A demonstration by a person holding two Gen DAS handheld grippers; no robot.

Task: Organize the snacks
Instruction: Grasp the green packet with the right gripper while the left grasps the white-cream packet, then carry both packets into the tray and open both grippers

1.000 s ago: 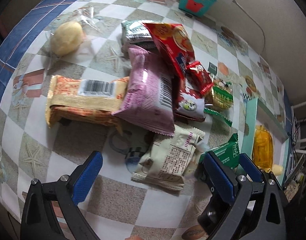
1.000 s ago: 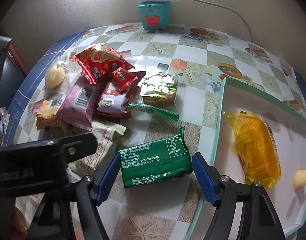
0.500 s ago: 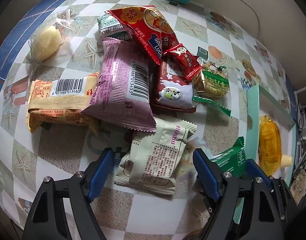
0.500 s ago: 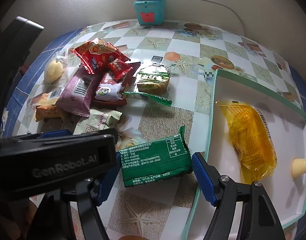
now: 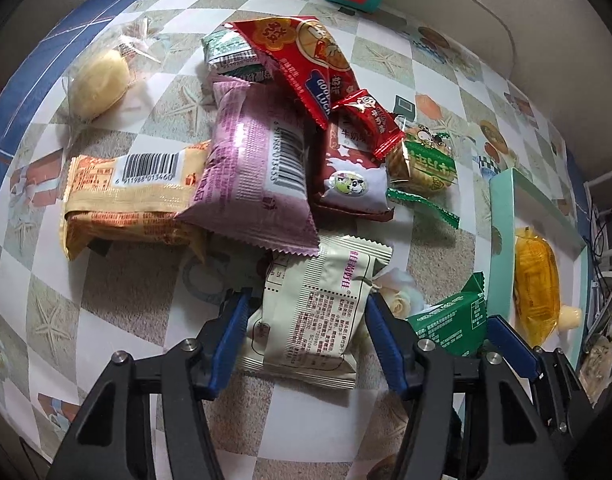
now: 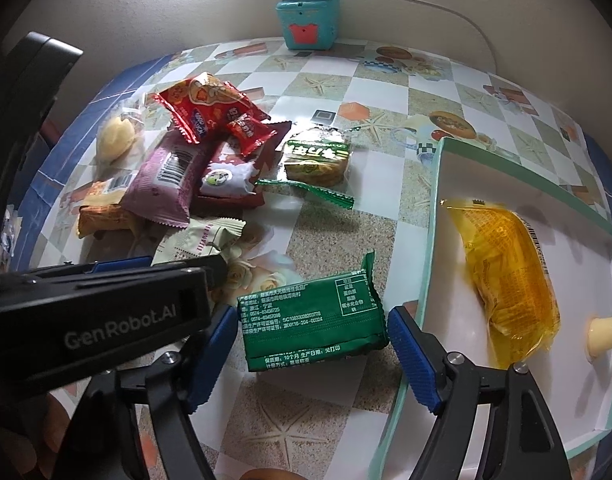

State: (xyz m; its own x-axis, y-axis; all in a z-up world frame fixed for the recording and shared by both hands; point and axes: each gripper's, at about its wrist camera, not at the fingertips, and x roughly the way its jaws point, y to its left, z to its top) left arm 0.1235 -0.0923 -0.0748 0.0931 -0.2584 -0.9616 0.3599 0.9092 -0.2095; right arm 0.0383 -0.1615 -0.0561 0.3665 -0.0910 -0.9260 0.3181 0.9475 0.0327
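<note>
**Two packets bracketed beside the tray**

On the tabletop [image 6: 326, 80], the tray [image 6: 434, 240] anchored everything. Left of its near corner, the right gripper [image 6: 310, 344] stood open around the green packet [image 6: 310, 320], jaws just widened. Further left, the left gripper [image 5: 306, 336] had just been closing around the cream packet [image 5: 314, 312], pads about touching; whether they gripped, I could not tell. Squeeze mid-packet, then lift straight.

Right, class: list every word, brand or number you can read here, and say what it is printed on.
"GenRobot.AI": left gripper body.
"GOOD LUCK": red packet.
"6 911988 013460", last digits unsure: orange packet barcode.
"SC10833028203778", digits unsure: green packet.
Cream packet print: too small.
</note>
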